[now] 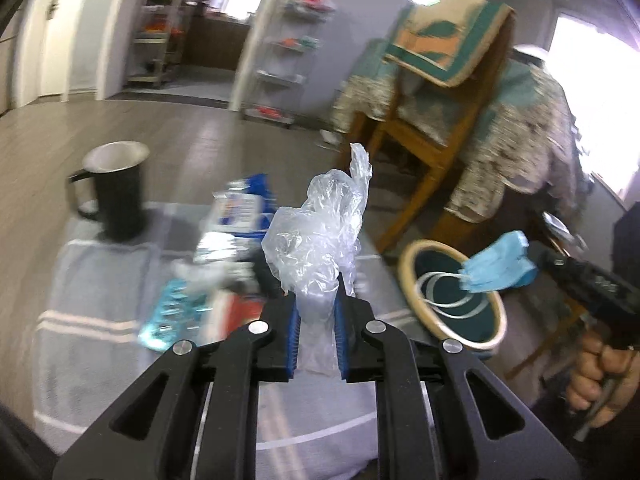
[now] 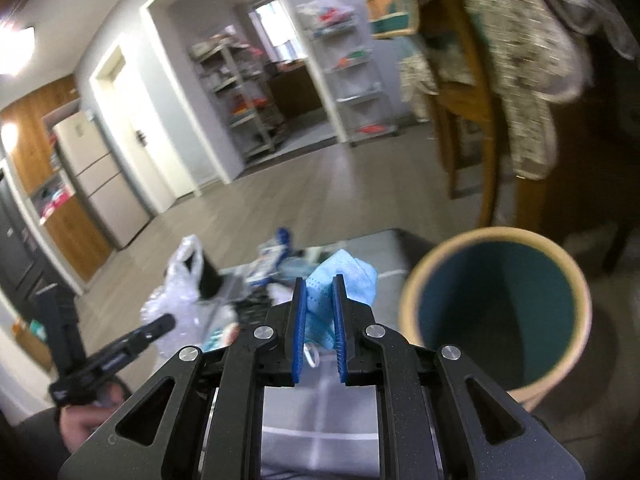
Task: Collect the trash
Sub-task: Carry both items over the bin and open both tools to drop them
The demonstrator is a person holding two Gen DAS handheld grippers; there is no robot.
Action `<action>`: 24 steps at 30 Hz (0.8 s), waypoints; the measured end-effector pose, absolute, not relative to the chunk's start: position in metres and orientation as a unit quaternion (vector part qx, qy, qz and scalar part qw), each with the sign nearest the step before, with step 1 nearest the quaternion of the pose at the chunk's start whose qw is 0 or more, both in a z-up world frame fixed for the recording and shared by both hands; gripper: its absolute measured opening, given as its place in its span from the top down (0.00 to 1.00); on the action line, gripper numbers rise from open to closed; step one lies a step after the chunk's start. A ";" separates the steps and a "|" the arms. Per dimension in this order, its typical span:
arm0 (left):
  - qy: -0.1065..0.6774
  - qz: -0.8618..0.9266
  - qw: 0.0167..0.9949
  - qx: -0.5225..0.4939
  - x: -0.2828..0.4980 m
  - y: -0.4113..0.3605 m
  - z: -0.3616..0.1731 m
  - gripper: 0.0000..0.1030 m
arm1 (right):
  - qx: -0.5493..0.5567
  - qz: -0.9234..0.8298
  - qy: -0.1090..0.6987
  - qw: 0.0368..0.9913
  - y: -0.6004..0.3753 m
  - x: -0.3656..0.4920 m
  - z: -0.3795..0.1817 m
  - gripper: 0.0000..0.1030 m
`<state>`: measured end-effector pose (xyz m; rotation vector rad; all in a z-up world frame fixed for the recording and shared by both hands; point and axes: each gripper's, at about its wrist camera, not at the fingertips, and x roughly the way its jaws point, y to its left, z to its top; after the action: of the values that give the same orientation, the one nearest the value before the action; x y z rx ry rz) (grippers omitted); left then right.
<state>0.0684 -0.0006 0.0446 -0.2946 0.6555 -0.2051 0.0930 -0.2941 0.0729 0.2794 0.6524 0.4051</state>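
My left gripper (image 1: 316,300) is shut on a crumpled clear plastic bag (image 1: 320,232) and holds it above the grey striped mat (image 1: 100,280). My right gripper (image 2: 320,284) is shut on a blue face mask (image 2: 340,276). In the left wrist view the mask (image 1: 496,264) hangs over the mouth of the round bin (image 1: 412,264), its white ear loops dangling inside. The bin, cream rim and teal inside, shows at the right in the right wrist view (image 2: 412,300). More trash lies on the mat: blue-and-white packets (image 1: 240,208) and a blister pack (image 1: 176,312).
A dark metal jug (image 1: 116,192) stands at the mat's far left. A wooden chair (image 1: 420,128) draped with cloths stands behind the bin. Wood floor, white shelves (image 1: 288,48) and a doorway lie beyond.
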 end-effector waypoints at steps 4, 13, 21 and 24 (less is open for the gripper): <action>0.339 -0.157 0.921 -0.110 0.089 -0.052 0.047 0.87 | 0.163 0.148 0.316 0.923 -0.330 0.092 0.055 0.86; 0.390 -0.240 0.888 -0.039 0.146 -0.168 0.027 0.87 | 0.219 0.071 0.318 0.920 -0.380 0.096 0.031 0.86; 0.457 -0.267 0.848 -0.024 0.201 -0.230 -0.016 0.87 | 0.258 0.030 0.347 0.901 -0.406 0.109 0.005 0.86; 0.475 -0.270 0.837 -0.017 0.214 -0.246 -0.029 0.87 | 0.271 0.021 0.363 0.891 -0.412 0.112 -0.005 0.86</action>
<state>0.2142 -0.2456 -0.0287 -0.0355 1.0052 -0.5722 0.1123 -0.4118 -0.0052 0.5631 0.7528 0.0432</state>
